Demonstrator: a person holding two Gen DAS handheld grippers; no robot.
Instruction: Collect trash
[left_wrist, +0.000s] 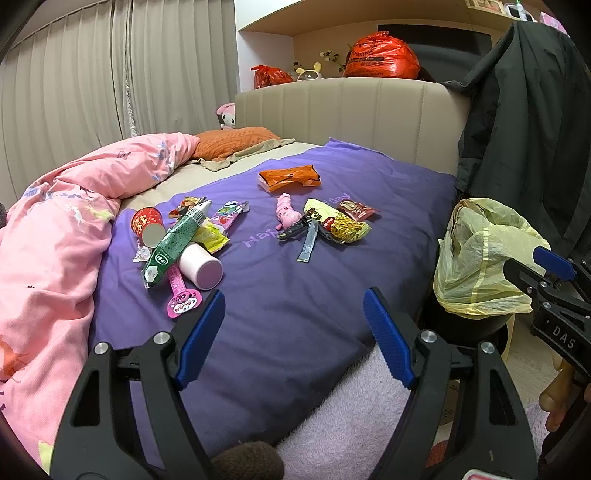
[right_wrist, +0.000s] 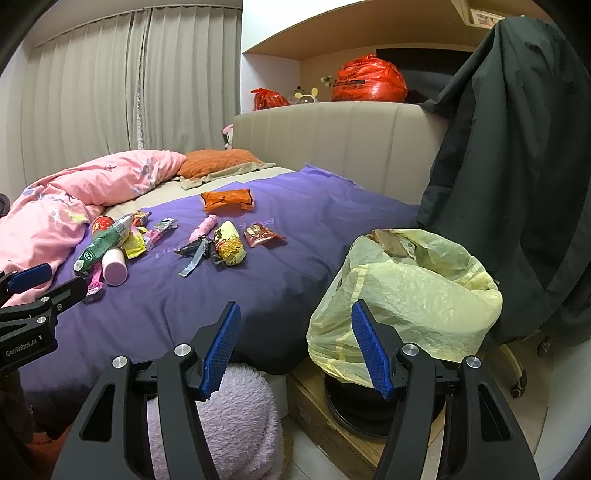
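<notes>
Trash lies on a purple blanket (left_wrist: 295, 295): a red paper cup (left_wrist: 147, 224), a green tube (left_wrist: 173, 240), a pink-white bottle (left_wrist: 201, 266), a yellow noodle wrapper (left_wrist: 341, 223), a grey strip (left_wrist: 308, 243) and an orange packet (left_wrist: 289, 178). A bin lined with a yellow bag (right_wrist: 406, 295) stands beside the bed, also in the left wrist view (left_wrist: 480, 258). My left gripper (left_wrist: 293, 325) is open and empty above the blanket's near part. My right gripper (right_wrist: 293, 339) is open and empty, just left of the bin.
A pink duvet (left_wrist: 55, 240) is heaped on the bed's left. A beige headboard (left_wrist: 351, 110) stands behind. A black jacket (right_wrist: 509, 184) hangs on a chair at right. A fluffy lilac cushion (right_wrist: 229, 413) lies below the bed edge. Red bags (left_wrist: 380, 55) sit on the shelf.
</notes>
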